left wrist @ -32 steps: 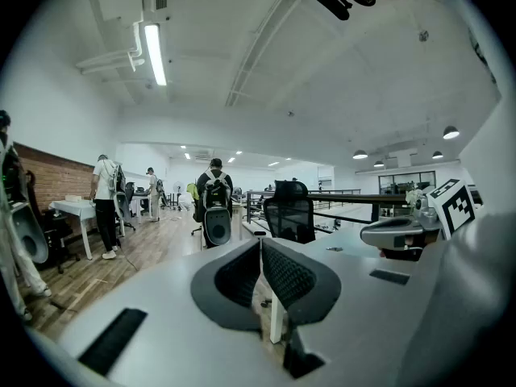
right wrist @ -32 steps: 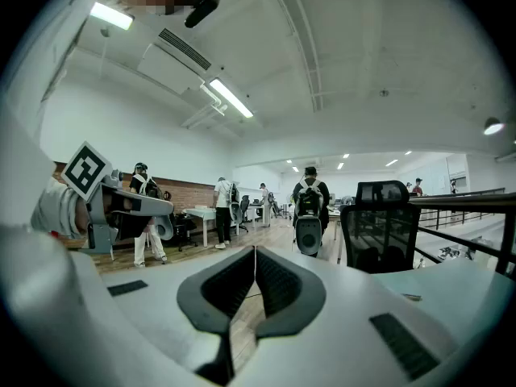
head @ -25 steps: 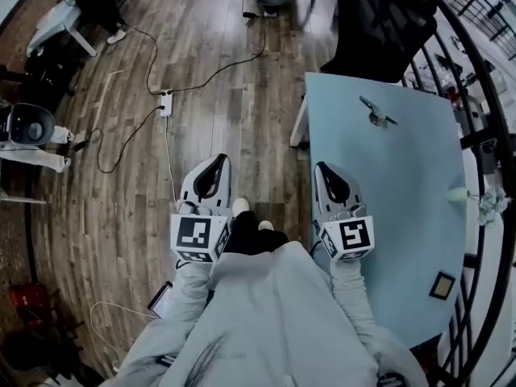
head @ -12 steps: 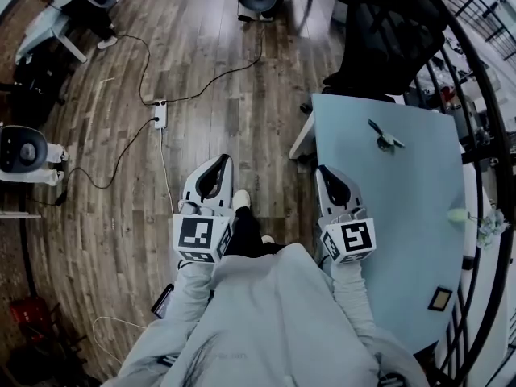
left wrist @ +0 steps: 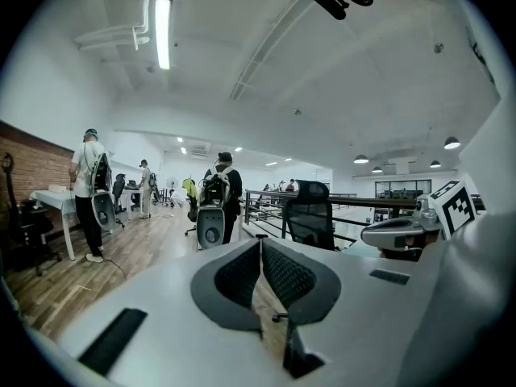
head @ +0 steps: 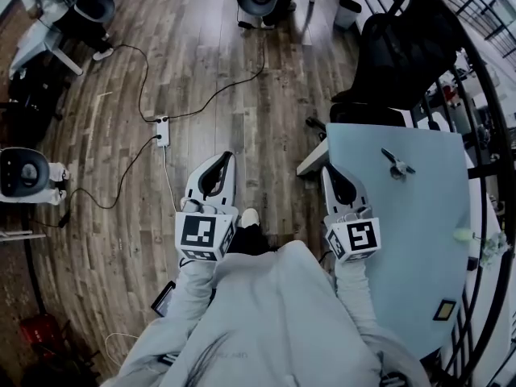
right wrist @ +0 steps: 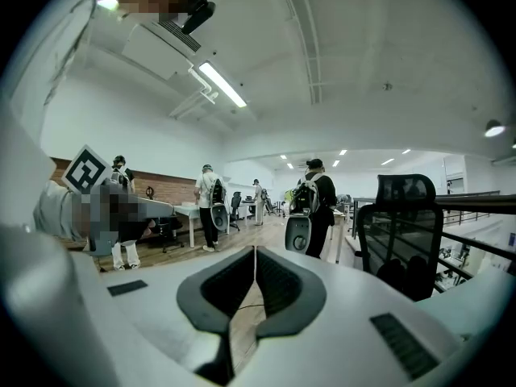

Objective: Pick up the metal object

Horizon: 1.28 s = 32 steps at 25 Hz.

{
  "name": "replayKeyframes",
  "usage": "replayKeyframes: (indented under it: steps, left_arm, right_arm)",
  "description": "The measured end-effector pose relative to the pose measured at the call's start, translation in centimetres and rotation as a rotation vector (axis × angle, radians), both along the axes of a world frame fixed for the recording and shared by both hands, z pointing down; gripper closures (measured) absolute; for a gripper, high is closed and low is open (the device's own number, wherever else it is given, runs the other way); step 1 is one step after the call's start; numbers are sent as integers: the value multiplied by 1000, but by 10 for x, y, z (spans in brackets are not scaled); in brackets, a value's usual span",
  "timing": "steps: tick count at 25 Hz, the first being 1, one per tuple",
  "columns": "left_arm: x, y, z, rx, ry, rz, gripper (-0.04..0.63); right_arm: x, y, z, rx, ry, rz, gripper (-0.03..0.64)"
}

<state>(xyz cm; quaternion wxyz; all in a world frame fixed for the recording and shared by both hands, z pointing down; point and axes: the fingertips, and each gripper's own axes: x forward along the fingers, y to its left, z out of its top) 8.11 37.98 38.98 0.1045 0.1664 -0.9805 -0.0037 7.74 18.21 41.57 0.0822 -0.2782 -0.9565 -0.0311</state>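
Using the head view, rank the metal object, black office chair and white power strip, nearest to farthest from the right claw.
1. Small grey metal object, on the pale blue table ahead of the right claw.
2. Black office chair, beyond the table's far edge.
3. White power strip, on the wooden floor beyond the left claw.

Right gripper (right wrist: 255,250) fingers together, empty; black chair (right wrist: 407,216) right

Bright, even light falls from ceiling strip lights (left wrist: 162,22) high above the left gripper (left wrist: 260,244); fisheye bending and dark corners ring each view.
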Motion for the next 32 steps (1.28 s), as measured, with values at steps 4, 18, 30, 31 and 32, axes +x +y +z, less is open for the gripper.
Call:
replayKeyframes:
  steps: [4,18,30,31,32]
  left_arm:
    - [-21,7,3,-9,2,41,565]
    - [-73,-24,20,-17,54,198,565]
    - [-185,-134,9,-56,13,441,565]
    - [-194,-147,7,-57,10,465,565]
    - [-203,-160,6,-59,7,492,565]
  right_arm:
    - [-13,3,5,-6,7,54,592]
    - [-32,-39,21,5,69,258,592]
    - [-103,-133,20,-18,46,471,592]
    - [-109,-145,18,-18,42,494,592]
    - [-113,-156,17,-19,40,521,592]
